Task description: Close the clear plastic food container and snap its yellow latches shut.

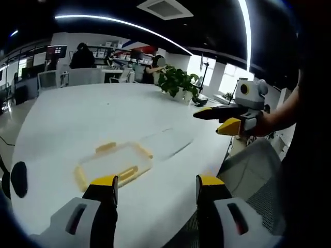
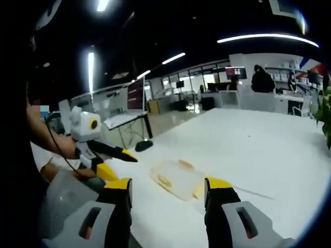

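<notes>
A low clear plastic food container (image 1: pixel 115 163) with yellow latches along its sides lies on the white table (image 1: pixel 93 113), just ahead of my left gripper (image 1: pixel 158 183), whose jaws stand open and empty. A faint clear outline (image 1: pixel 168 142) stretches from the container's far side; I cannot tell whether it is the lid. My right gripper (image 1: pixel 220 119), held by a hand, hovers open above the table's right edge. In the right gripper view the container (image 2: pixel 178 178) sits just ahead of the open, empty right gripper (image 2: pixel 169 185), with the left gripper (image 2: pixel 118 163) to its left.
A potted plant (image 1: pixel 178 82) stands at the far side of the table. A grey mesh chair (image 1: pixel 253 170) sits close to the near table edge. A dark round object (image 1: pixel 19 178) lies at the table's left rim. People sit at desks (image 1: pixel 83 57) in the background.
</notes>
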